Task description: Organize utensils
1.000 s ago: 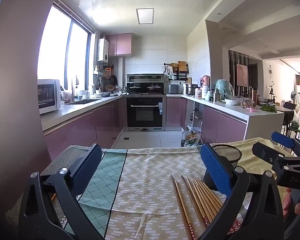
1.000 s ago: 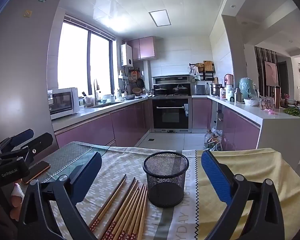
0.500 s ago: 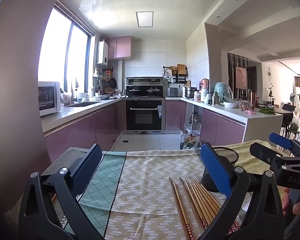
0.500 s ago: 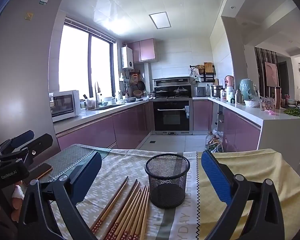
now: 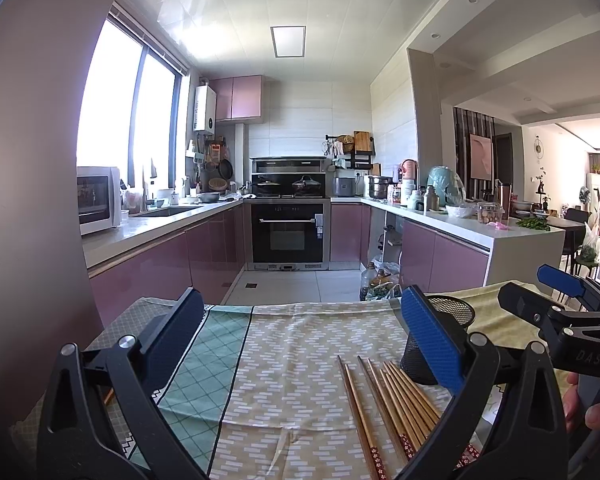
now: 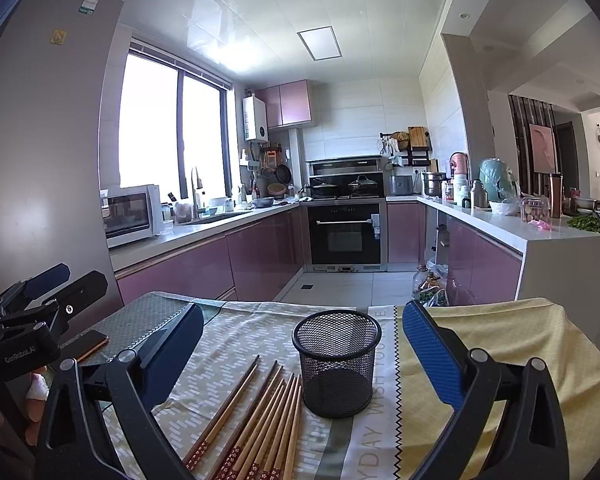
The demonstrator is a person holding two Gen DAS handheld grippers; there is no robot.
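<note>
Several wooden chopsticks [image 6: 260, 420] lie side by side on the cloth-covered table, just left of an empty black mesh cup [image 6: 336, 364]. In the left wrist view the chopsticks [image 5: 392, 400] lie near the right finger, and the cup [image 5: 452, 316] is partly hidden behind it. My left gripper [image 5: 300, 336] is open and empty, held above the cloth. My right gripper [image 6: 300, 344] is open and empty, with the cup standing ahead between its fingers. Each gripper shows at the edge of the other's view [image 5: 560, 304] [image 6: 32, 300].
The table carries a beige patterned cloth [image 5: 300, 360], a teal checked cloth [image 5: 204, 364] at left and a yellow cloth [image 6: 500, 344] at right. A phone [image 6: 88, 344] lies at the left edge. Kitchen counters [image 6: 500, 224] and an oven [image 6: 346, 232] stand beyond.
Both views have tilted slightly upward, so the table, cup and chopsticks sit lower in frame. Nothing on the table has moved and both grippers stay open.
</note>
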